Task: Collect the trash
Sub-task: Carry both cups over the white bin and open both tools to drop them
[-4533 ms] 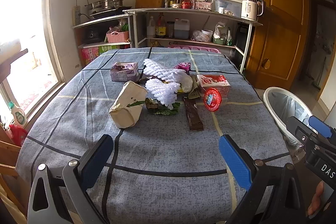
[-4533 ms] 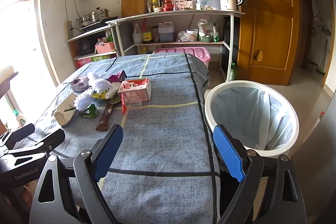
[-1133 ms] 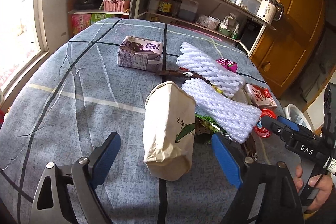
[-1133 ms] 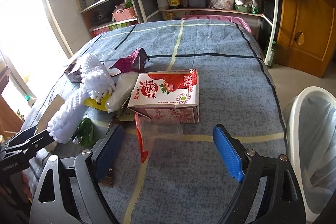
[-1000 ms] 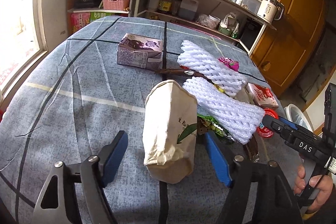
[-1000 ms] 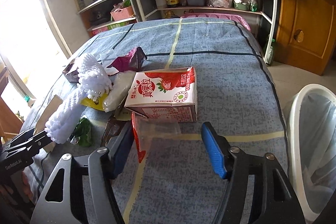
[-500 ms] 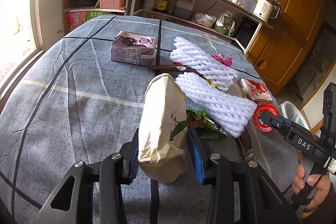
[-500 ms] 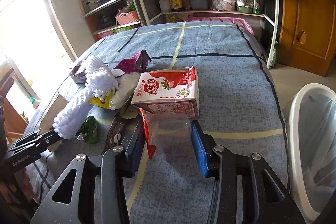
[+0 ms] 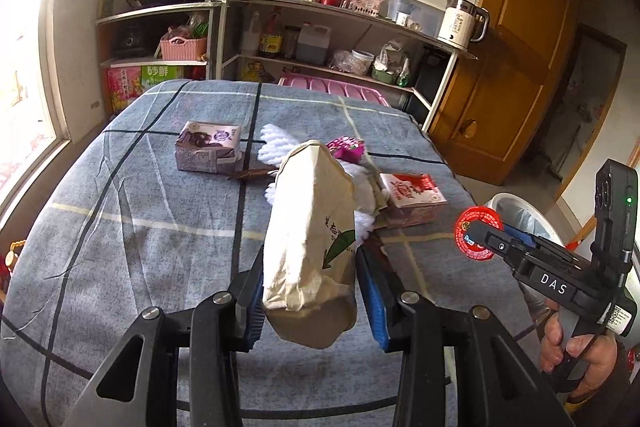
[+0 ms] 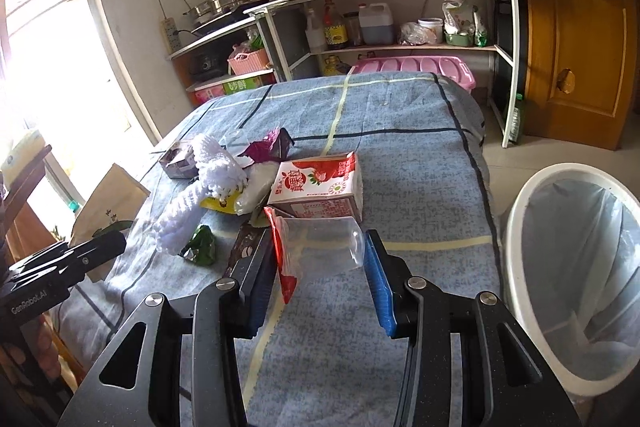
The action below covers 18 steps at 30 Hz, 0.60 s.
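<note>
Paper bag (image 9: 312, 239) lengthwise, mouth away

A table draped in a blue-grey cloth with dark and pale grid lines (image 10: 400, 115) carries a cluster of litter toward its left middle. A purple drink carton (image 9: 209, 151) lies farthest left, a red-and-white strawberry milk carton (image 10: 318, 185) to the right. Between them lie white foam fruit netting (image 10: 208, 183), a magenta foil wrapper (image 10: 266, 147) and, nearer, a crumpled green wrapper (image 10: 200, 241).
</note>
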Available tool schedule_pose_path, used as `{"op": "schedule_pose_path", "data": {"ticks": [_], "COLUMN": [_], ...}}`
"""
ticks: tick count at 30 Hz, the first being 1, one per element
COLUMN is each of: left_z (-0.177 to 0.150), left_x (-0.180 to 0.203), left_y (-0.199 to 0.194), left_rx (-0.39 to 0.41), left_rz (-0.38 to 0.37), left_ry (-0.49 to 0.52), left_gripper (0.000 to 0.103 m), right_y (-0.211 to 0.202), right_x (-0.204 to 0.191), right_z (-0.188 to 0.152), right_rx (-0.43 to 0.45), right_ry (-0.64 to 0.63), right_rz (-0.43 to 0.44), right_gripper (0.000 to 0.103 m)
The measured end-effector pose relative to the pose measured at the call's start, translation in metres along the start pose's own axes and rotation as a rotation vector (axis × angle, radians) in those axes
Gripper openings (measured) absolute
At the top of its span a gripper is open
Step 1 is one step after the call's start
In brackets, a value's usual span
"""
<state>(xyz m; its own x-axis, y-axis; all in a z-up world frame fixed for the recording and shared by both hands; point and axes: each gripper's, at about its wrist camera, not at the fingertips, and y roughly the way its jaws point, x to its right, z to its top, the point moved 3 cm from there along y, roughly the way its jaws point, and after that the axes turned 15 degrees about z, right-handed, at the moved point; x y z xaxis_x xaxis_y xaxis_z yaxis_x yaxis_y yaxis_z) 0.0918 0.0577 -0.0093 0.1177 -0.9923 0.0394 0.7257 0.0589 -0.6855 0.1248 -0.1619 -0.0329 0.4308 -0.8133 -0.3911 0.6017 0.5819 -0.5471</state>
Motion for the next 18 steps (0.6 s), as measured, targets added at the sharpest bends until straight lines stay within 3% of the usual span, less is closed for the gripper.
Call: {"op": "schedule_pose_path", "data": {"ticks": [7, 18], "left_z": [0.016, 0.028], "left_x": [0.056, 0.171], "left_y": [-0.015, -0.002], "left_rx": [0.039, 0.015], "left_rz": [-0.075, -0.251], "left_ry": [0.072, 0.192], "left_gripper": [0.042, 0.042], "right_y": [-0.053, -0.122], "right_x": [0.031, 0.106], "right_z": [0.010, 0.008], "right_rx": [0.077, 0.122], "right_ry": [0.028, 0.104], "right_rz": [-0.062, -0.232], "right_gripper": [0.044, 0.044]}}
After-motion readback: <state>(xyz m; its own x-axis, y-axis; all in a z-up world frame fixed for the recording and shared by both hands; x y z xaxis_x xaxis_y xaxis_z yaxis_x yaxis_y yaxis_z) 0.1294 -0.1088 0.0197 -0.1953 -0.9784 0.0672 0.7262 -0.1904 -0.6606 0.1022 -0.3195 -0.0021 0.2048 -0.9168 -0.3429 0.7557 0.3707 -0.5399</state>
